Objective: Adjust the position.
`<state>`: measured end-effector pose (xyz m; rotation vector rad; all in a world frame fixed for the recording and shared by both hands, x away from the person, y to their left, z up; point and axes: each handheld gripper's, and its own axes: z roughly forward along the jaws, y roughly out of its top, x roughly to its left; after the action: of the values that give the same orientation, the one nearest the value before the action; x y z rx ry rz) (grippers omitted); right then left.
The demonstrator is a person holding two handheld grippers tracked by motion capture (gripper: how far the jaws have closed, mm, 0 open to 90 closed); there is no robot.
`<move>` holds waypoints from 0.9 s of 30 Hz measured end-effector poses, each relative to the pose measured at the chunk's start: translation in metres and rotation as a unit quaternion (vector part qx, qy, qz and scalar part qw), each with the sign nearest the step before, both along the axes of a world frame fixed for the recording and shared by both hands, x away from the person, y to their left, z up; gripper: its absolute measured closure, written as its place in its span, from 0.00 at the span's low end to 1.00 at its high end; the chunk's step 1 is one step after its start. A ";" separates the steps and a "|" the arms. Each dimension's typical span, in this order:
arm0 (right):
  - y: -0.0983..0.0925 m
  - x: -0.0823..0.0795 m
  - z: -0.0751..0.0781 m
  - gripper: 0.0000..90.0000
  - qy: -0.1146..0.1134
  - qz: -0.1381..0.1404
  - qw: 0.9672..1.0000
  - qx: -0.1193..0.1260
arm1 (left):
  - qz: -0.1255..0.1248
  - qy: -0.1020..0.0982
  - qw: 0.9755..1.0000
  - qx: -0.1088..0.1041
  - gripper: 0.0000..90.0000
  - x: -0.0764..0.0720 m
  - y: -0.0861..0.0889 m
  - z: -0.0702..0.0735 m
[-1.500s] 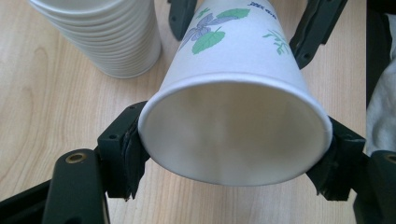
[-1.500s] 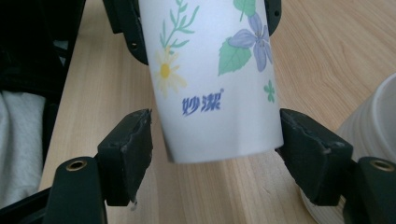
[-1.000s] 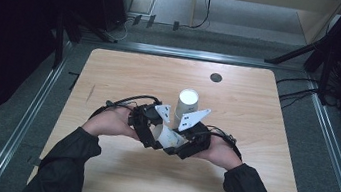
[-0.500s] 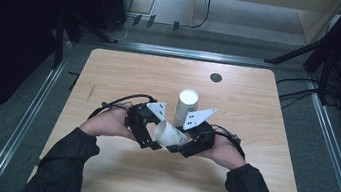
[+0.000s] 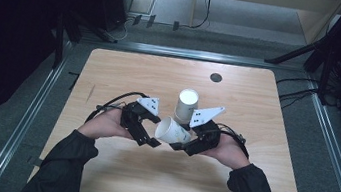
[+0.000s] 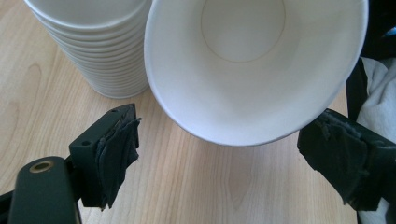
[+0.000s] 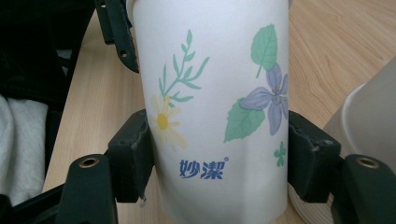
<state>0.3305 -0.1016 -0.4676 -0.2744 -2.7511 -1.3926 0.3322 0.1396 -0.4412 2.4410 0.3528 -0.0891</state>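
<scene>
White paper, printed with a daisy and a violet, sits clamped between the jaws of the right gripper (image 5: 191,140): a single cup (image 5: 173,131) held on its side, clear of the bench (image 5: 126,74), its mouth turned toward the left gripper (image 5: 145,132). That gripper's jaws stand wide apart, holding nothing, just short of the rim, probably lined up to take the cup across. Just beyond both grippers stands the stack of cups (image 5: 186,105), upside down, the likely source or destination.

Pale wooden table (image 5: 126,74), stack of white paper cups (image 5: 187,105) near centre, small dark disc (image 5: 216,77) far side
</scene>
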 end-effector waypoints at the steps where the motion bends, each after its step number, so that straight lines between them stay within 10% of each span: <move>1: 0.000 0.000 0.000 0.37 0.001 0.000 1.000 0.002 | 0.001 0.001 1.000 -0.002 0.14 0.000 0.000 0.000; 17: 0.002 0.000 0.000 0.37 0.013 0.007 1.000 0.015 | 0.019 0.035 0.993 -0.115 0.17 -0.002 0.000 -0.010; 27: 0.003 0.000 -0.001 0.37 0.020 0.008 1.000 0.014 | 0.022 0.024 0.992 -0.123 0.26 -0.003 -0.001 -0.010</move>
<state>0.3305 -0.0982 -0.4686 -0.2749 -2.6935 -1.4046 0.3295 0.1387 -0.4511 2.1890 0.3927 -0.1614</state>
